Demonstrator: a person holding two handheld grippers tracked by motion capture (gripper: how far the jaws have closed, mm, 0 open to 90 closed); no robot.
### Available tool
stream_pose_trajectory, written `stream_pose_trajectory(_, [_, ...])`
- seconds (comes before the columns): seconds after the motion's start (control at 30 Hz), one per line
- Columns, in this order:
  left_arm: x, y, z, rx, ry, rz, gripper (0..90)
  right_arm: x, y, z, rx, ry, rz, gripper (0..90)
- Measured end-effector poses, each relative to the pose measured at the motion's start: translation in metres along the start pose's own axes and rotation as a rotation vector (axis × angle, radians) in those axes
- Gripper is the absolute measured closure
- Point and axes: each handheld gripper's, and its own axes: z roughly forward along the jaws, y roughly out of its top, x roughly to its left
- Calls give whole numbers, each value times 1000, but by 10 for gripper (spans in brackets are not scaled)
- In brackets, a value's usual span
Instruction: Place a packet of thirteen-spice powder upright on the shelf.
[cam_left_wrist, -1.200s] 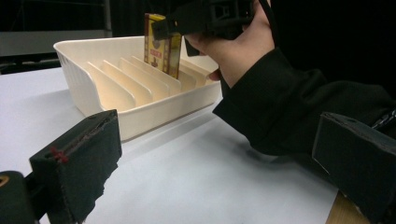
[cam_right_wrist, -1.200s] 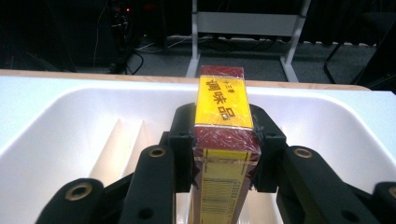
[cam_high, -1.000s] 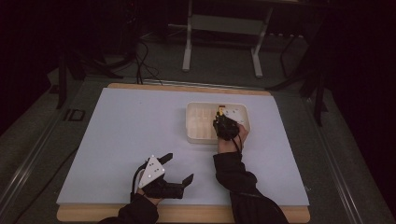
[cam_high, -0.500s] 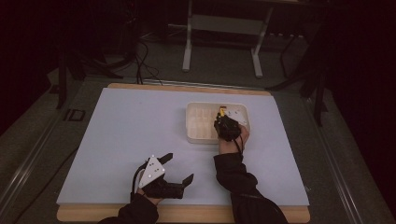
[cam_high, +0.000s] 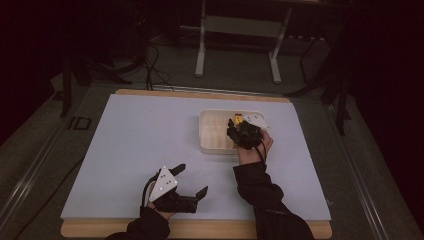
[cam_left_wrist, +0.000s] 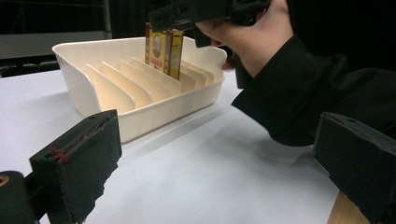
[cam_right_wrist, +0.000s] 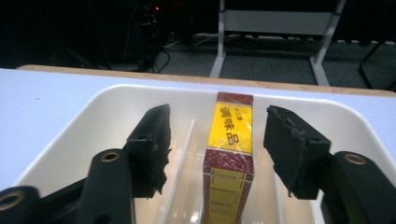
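High view: broad pale lavender-white surface (cam_high: 130, 150) on a wooden board, unchanged from a second ago. Toward its far right, cream plastic tray with upright dividers (cam_high: 212, 137), in the same spot as before. Near the front edge, left claw (cam_high: 192, 181) resting where it was a second earlier, jaws spread wide with nothing between them; same wide gap in the left gripper view, bare surface beneath. Over the tray, right claw (cam_right_wrist: 212, 140), clamped a second ago, jaws just been opening; now parted, each pad clear of the box with a gap on either side. Smallest: slim yellow and dark-red cardboard box with printed characters (cam_right_wrist: 229, 154), standing upright on its end in a slot between two dividers, between the right claw's jaws but not pressed by them.
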Motion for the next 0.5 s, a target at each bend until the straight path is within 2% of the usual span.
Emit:
stream_pose_trajectory(0.17, [-1,1,-1,-9,2,6,21,-1,5,-9,5,24,-6,365])
stream_pose_trajectory(0.23, [-1,1,0,-5,-4,0,22,-4,7,-14,6,57,-26,294])
stream_pose_trajectory(0.27, [-1,1,0,-5,-4,0,35,-4,7,-14,6,57,-26,294])
stream_pose_trajectory(0.3, [0,1,1,5,-16,-9,41,-6,8,-16,19,92,-35,245])
stream_pose_trajectory(0.37, [0,1,2,26,-32,-17,41,-7,8,-18,30,110,-51,218])
stream_pose_trajectory(0.5, [-1,1,2,28,-38,-4,36,-12,10,-26,26,170,-39,150])
